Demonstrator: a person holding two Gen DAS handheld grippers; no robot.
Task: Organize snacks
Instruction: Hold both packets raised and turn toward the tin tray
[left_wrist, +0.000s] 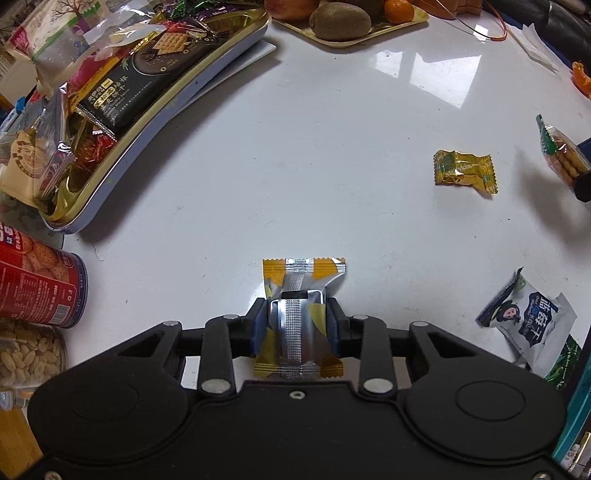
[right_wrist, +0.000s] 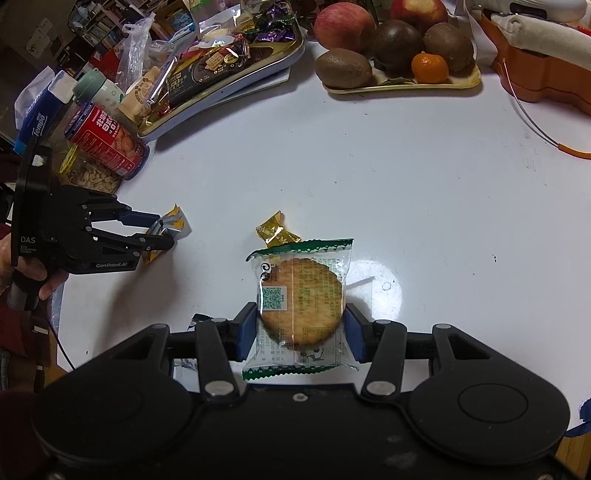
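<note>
My left gripper (left_wrist: 297, 314) points steeply down at the white table (left_wrist: 332, 147), its blue pads pressed on the sides of a yellow and silver snack packet (left_wrist: 301, 280). In the right wrist view the left gripper (right_wrist: 159, 232) sits at the left, holding that packet (right_wrist: 173, 221), with a hand on its grip. My right gripper (right_wrist: 301, 317) is shut on a clear, green-edged packet with a round cracker (right_wrist: 301, 291), held over the table. That cracker packet (left_wrist: 557, 151) shows at the right edge of the left wrist view. A gold candy (left_wrist: 465, 171) (right_wrist: 275, 230) lies loose between the two grippers.
A gold-lined tin of mixed snacks (left_wrist: 147, 122) (right_wrist: 221, 99) stands at the back left. Behind sits a fruit tray (right_wrist: 402, 88). A red can (left_wrist: 37, 284), a jar of nuts (left_wrist: 26, 354) and a white and blue packet (left_wrist: 528, 325) lie at the table's edges.
</note>
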